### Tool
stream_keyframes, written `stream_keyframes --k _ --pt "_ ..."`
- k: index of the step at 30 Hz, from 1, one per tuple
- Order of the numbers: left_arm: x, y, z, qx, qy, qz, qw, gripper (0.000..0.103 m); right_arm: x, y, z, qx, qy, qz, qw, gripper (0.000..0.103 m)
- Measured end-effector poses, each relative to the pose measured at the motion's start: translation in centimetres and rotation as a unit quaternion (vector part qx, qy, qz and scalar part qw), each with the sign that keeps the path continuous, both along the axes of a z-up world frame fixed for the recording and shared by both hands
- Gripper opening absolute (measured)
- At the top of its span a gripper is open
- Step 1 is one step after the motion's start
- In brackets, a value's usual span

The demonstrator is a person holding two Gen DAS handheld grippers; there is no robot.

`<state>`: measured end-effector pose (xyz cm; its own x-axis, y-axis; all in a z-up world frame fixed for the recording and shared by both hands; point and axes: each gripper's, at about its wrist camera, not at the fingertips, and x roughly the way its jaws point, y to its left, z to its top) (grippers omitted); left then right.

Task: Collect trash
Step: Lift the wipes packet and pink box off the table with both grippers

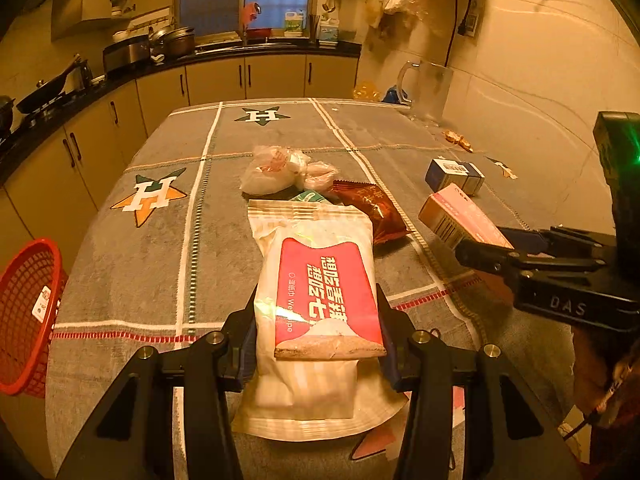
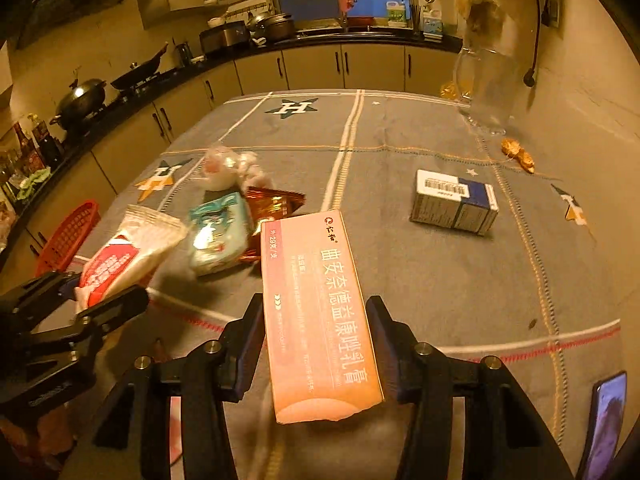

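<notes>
— Trash on the counter (image 2: 420, 272): what does each tool have?

— Left tool (image 1: 316, 316) is closed onto a wet-wipe packet (image 1: 316, 280), white with a red label, gripped from both sides and held above the grey cloth. Right tool (image 2: 316, 332) is clamped on a long pink carton (image 2: 316, 312), one finger on each long side, also lifted off the cloth.

— And what lies loose?

— A crumpled clear plastic bag (image 1: 276, 170) near the middle, a brown-red snack wrapper (image 1: 376, 212) beside it, and a teal packet (image 2: 220, 232) touching that wrapper. Well to the right sits a blue-and-white box (image 2: 456, 204) on its side.

— Any bin?

— A red mesh basket (image 1: 28, 316) stands off the counter's left edge, just beside it.
</notes>
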<state>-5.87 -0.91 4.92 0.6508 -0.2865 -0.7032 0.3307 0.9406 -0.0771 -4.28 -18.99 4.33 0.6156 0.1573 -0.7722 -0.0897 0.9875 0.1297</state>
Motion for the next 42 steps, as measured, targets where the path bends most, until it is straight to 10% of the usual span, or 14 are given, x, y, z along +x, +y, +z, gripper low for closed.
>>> stream_keyframes --k 42 --pt "-0.3 2.5 -0.1 0.015 -0.01 0.057 0.9982 0.047 -0.5 4.8 0.6 -0.008 0.005 0.054 0.999 0.054"
